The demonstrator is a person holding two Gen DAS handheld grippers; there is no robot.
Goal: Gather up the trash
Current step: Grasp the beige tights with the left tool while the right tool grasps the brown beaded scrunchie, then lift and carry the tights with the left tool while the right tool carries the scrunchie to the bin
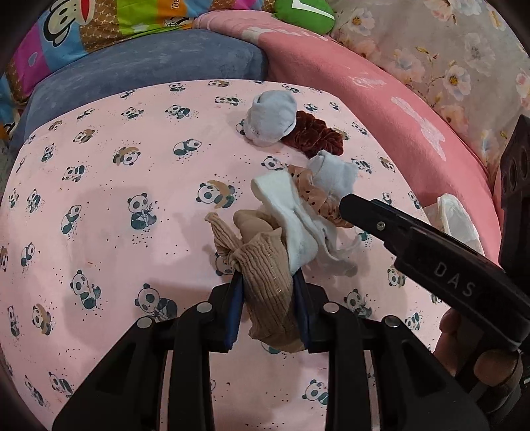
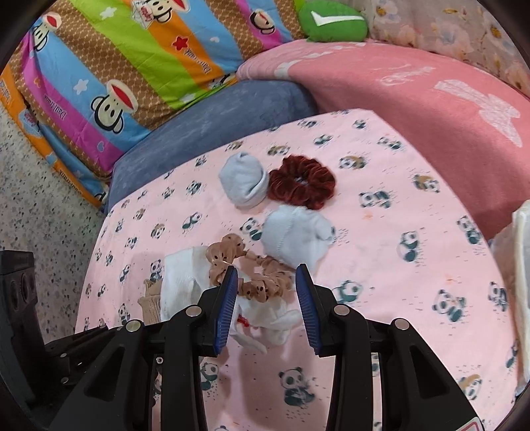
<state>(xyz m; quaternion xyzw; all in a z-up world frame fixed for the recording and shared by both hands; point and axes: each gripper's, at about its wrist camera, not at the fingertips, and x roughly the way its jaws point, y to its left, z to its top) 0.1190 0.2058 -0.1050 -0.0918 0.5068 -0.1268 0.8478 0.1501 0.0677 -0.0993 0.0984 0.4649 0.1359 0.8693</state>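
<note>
My left gripper (image 1: 268, 281) is shut on a tan ribbed sock (image 1: 265, 288) lying on the pink panda sheet (image 1: 116, 199). A white sock (image 1: 285, 209) lies over it, with a tan dotted scrunchie (image 1: 314, 199) beside. My right gripper (image 2: 266, 268) is open, its fingers on either side of the tan dotted scrunchie (image 2: 251, 275) above the white sock (image 2: 182, 281). Its finger (image 1: 381, 218) shows in the left wrist view, reaching in from the right. Two rolled pale blue socks (image 2: 245, 179) (image 2: 294, 232) and a dark red scrunchie (image 2: 301, 180) lie further back.
A white crumpled tissue (image 1: 453, 218) lies at the sheet's right edge. A blue cushion (image 2: 215, 122), a pink blanket (image 2: 414, 99), a striped cartoon quilt (image 2: 116, 59) and a green pillow (image 2: 334, 23) ring the back. Speckled floor (image 2: 39, 199) is at the left.
</note>
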